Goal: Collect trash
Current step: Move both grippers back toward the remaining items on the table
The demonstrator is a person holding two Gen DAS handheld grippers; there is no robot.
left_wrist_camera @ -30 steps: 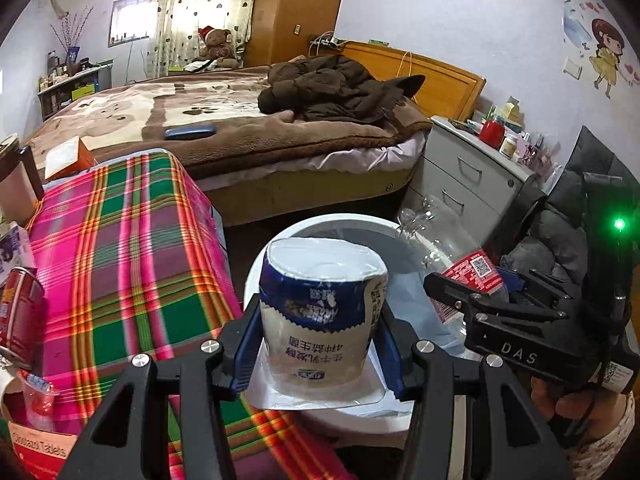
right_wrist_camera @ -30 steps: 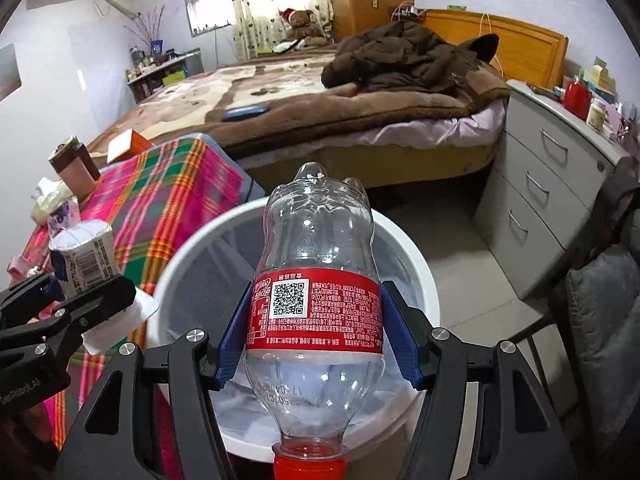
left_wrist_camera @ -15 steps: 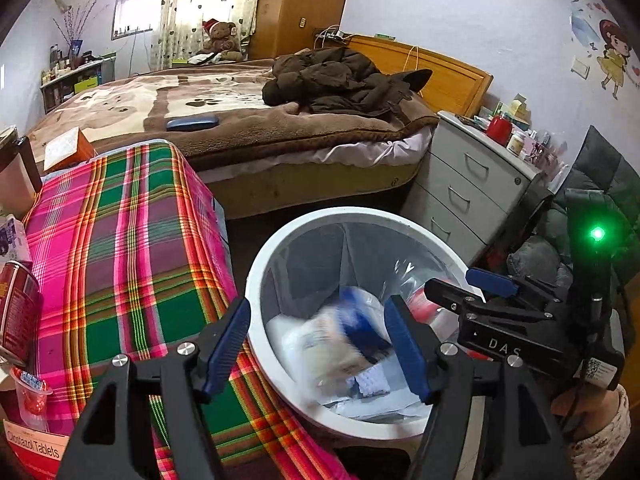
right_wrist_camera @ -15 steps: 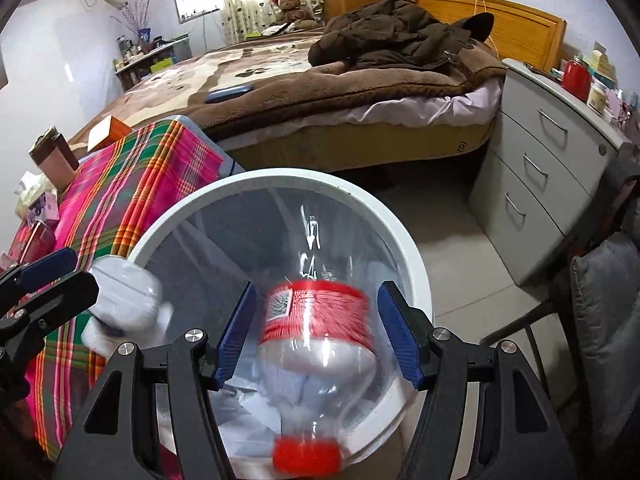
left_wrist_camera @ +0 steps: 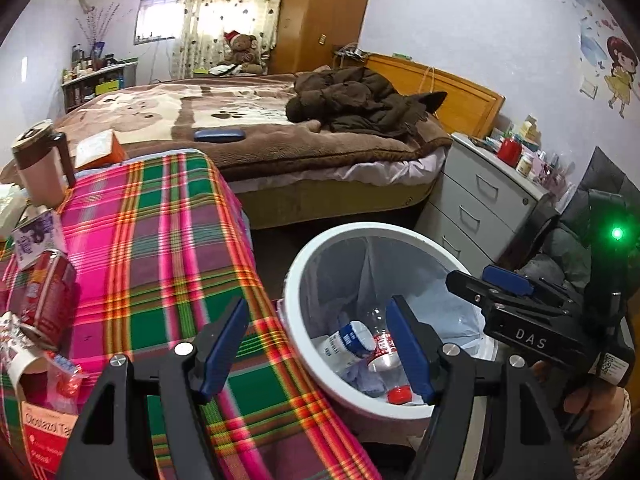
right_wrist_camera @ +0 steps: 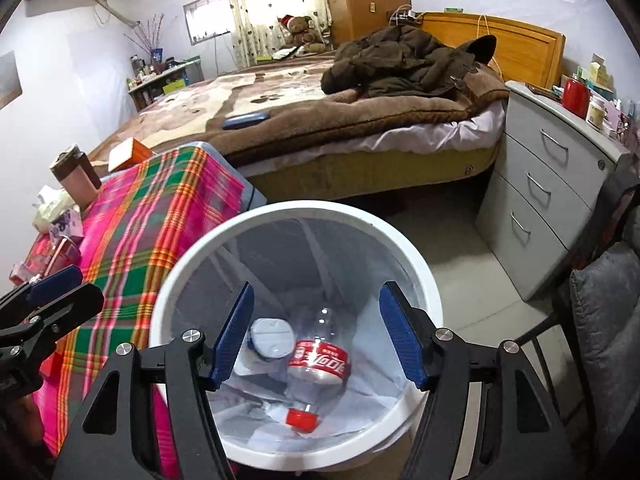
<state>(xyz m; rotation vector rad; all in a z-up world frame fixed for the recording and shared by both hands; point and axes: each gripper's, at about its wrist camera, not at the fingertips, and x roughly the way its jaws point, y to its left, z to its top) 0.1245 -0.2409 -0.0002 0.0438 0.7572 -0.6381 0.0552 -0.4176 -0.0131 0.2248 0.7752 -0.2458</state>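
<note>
A white trash bin (left_wrist_camera: 360, 227) (right_wrist_camera: 304, 206) with a clear liner stands on the floor beside the table. Inside it lie a clear plastic bottle (left_wrist_camera: 382, 354) (right_wrist_camera: 318, 360) with a red label and cap, and a white and blue cup (left_wrist_camera: 346, 338) (right_wrist_camera: 270, 336), on crumpled paper. My left gripper (left_wrist_camera: 316, 308) hangs open over the bin's left rim and the table edge, nothing between its fingers. My right gripper (right_wrist_camera: 317, 288) is open above the bin's mouth, also empty. Each gripper shows in the other's view, the right gripper (left_wrist_camera: 484, 282) and the left gripper (right_wrist_camera: 60, 284).
A table with a pink and green plaid cloth (left_wrist_camera: 160, 240) sits left of the bin, with a red can (left_wrist_camera: 44, 296), a tablet box (left_wrist_camera: 44, 436), wrappers and a lidded mug (left_wrist_camera: 40, 168). Behind are a bed (left_wrist_camera: 280, 140) and grey drawers (left_wrist_camera: 480, 208). A chair (right_wrist_camera: 600, 320) stands at right.
Both grippers opened. The cup dropped from the left one and the bottle from the right one, and both now lie in the bin. The left gripper drew back towards the table.
</note>
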